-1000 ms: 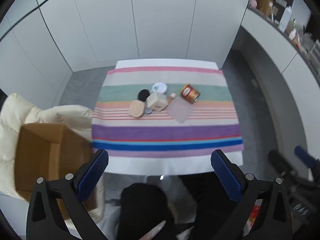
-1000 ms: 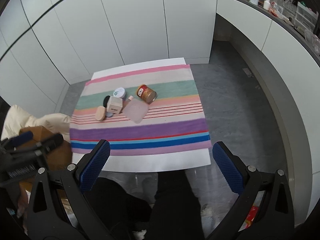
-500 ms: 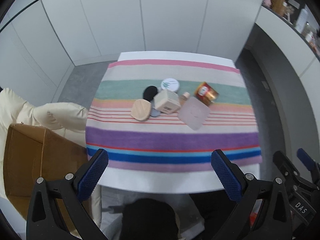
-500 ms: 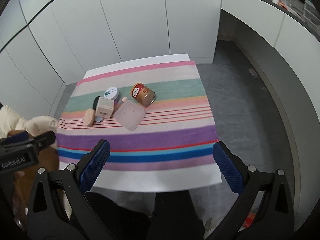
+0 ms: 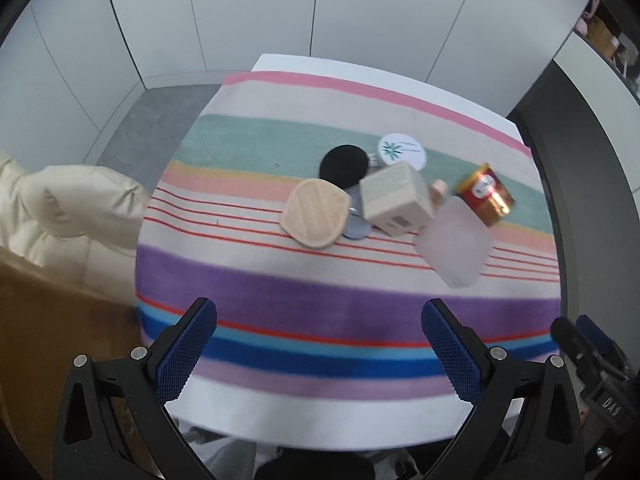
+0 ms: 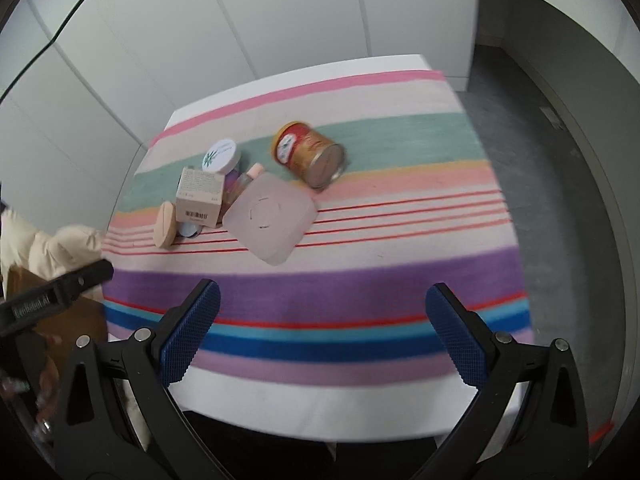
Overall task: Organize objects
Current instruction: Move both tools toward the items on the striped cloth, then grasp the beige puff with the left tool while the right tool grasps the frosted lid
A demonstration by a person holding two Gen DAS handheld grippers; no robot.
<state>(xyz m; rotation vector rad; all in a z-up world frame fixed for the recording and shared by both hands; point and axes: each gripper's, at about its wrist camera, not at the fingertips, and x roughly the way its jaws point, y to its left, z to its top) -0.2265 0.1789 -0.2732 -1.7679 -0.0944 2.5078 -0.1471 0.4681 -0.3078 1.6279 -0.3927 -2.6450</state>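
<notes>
Left wrist view: approach step by the look of it, nothing picked up yet. Left tongs (image 5: 318, 346) wide open and empty at bottom of frame, over the striped cloth (image 5: 280, 280). Clutter bunched right of centre: tan pad (image 5: 314, 219), black puff (image 5: 344, 163), white jar (image 5: 402, 151), carton (image 5: 394, 196), frosted box (image 5: 454, 246), red tin (image 5: 486, 194) on its side. Cardboard box (image 5: 48, 336) at lower left, likely the drop spot, cut off by the edge. Grey disc under the pad mostly hidden

Right wrist view: right tongs (image 6: 322, 338) likewise spread wide, holding nothing, low in frame. Next: close in on one item, jaws astride. Small pink bottle (image 6: 245, 178) behind the frosted box half covered; edges blurred
</notes>
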